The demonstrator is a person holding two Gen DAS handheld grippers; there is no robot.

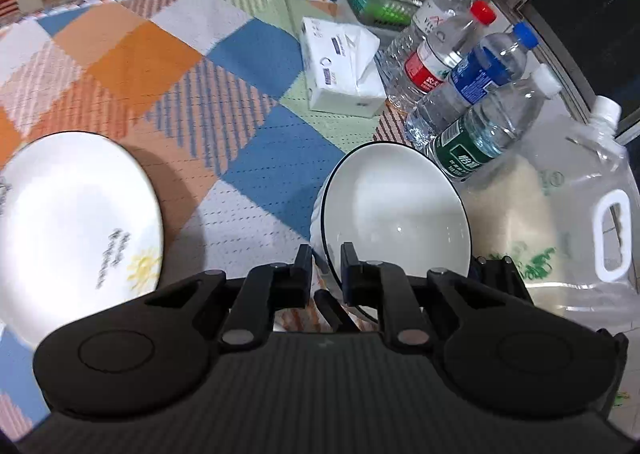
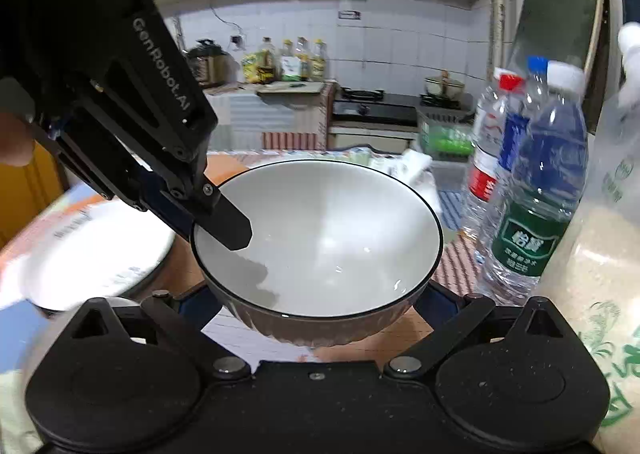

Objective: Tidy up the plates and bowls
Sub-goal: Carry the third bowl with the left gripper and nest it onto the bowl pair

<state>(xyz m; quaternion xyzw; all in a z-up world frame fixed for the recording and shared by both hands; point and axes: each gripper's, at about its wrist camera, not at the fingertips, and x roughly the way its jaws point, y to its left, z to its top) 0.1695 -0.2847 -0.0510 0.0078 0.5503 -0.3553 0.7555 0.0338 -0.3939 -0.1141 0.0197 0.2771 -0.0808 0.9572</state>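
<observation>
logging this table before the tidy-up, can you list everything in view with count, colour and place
bowl: 1, white inside with a dark rim, near the bottles, its rim pinched by the left gripper
plate: 1, white with a small yellow sun print, on the cloth left of the bowl
water bottles: 4, clear, with red, blue and white caps, right of the bowl
jug: 1, clear with a white cap and handle, far right
tissue pack: 1, white, behind the bowl
basket: 1, green, at the far table edge
tablecloth: 1, orange, blue and green checks, covering the table
left gripper: 1, black, shut on the bowl rim
right gripper: 1, black, fingers spread wide under the bowl
</observation>
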